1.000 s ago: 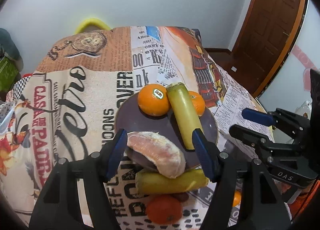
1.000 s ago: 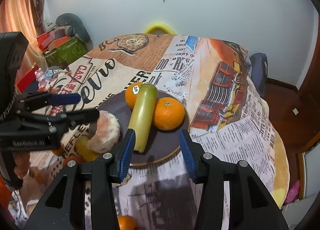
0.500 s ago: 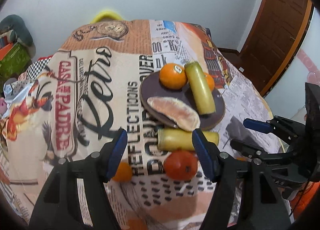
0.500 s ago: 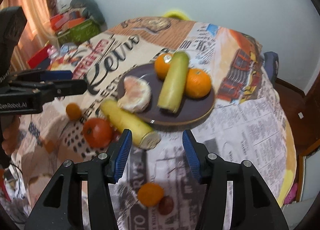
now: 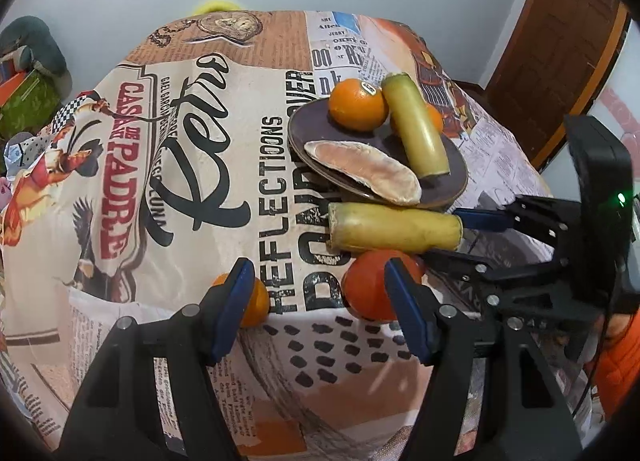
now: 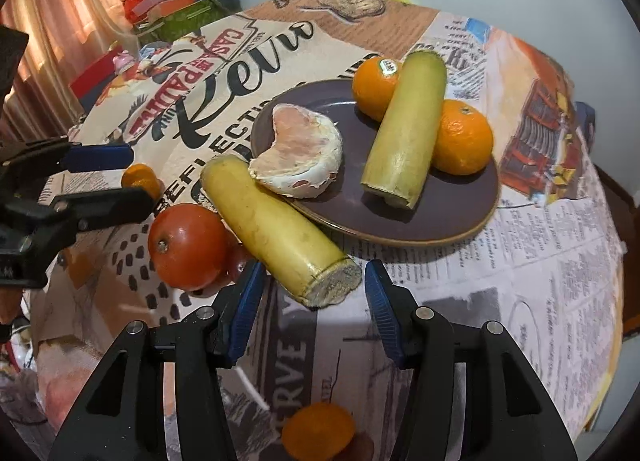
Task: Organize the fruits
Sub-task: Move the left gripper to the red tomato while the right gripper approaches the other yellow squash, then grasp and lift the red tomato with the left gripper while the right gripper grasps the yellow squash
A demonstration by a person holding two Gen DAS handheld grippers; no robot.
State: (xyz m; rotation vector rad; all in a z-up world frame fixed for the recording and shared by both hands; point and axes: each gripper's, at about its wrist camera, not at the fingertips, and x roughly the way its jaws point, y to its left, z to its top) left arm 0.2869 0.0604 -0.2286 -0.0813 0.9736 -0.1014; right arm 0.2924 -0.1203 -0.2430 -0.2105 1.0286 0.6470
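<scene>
A dark purple plate (image 6: 448, 217) (image 5: 312, 129) holds two oranges (image 6: 462, 137) (image 5: 358, 105), a yellow-green stalk piece (image 6: 408, 129) (image 5: 416, 129) and a peeled pomelo segment (image 6: 300, 153) (image 5: 364, 169). A second yellow stalk (image 6: 276, 229) (image 5: 396, 227) lies on the cloth against the plate's near rim, beside a red tomato (image 6: 186, 247) (image 5: 370, 285). My right gripper (image 6: 312, 301) is open, its jaws either side of that stalk's cut end. My left gripper (image 5: 320, 293) is open and empty, over the cloth between a small orange (image 5: 254, 303) and the tomato.
The round table wears a printed newspaper-style cloth (image 5: 180, 165). Another small orange (image 6: 318, 431) lies near the table's front edge, under my right gripper. Boxes and bags (image 6: 172, 13) stand beyond the table at left. A wooden door (image 5: 560, 33) is at right.
Both grippers have pulled back from the plate and come lower toward the near fruits. The pomelo segment now lies free on the plate. My right gripper now straddles the loose stalk's end.
</scene>
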